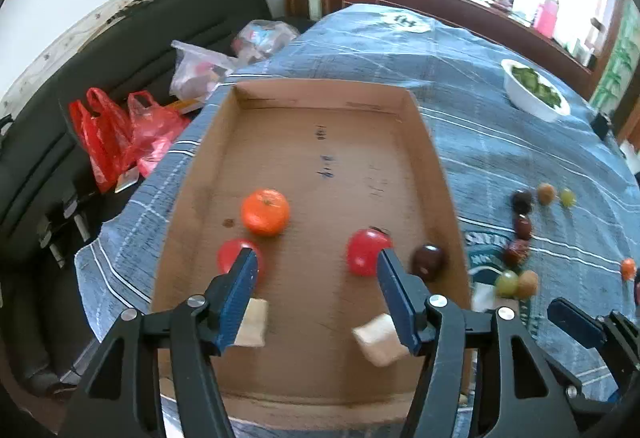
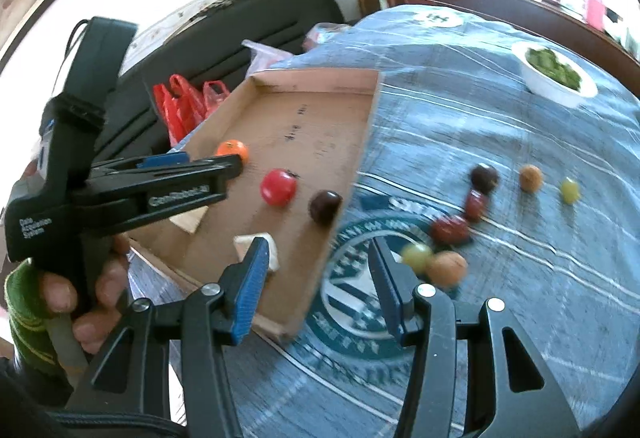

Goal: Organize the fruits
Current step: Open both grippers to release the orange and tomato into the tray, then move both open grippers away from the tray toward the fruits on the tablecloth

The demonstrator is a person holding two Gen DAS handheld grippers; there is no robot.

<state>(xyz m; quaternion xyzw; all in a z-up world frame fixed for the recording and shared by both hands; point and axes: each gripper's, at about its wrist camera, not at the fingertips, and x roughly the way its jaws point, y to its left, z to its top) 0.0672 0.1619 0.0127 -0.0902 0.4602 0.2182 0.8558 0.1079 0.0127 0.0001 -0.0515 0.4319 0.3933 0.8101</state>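
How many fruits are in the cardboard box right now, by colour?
Orange fruit: 1
Red fruits: 2
Dark purple fruit: 1
Total in the box: 4

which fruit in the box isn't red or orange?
The dark plum, alone against the cardboard box's right wall. The others inside are an orange and two red tomatoes, brighter and further left.
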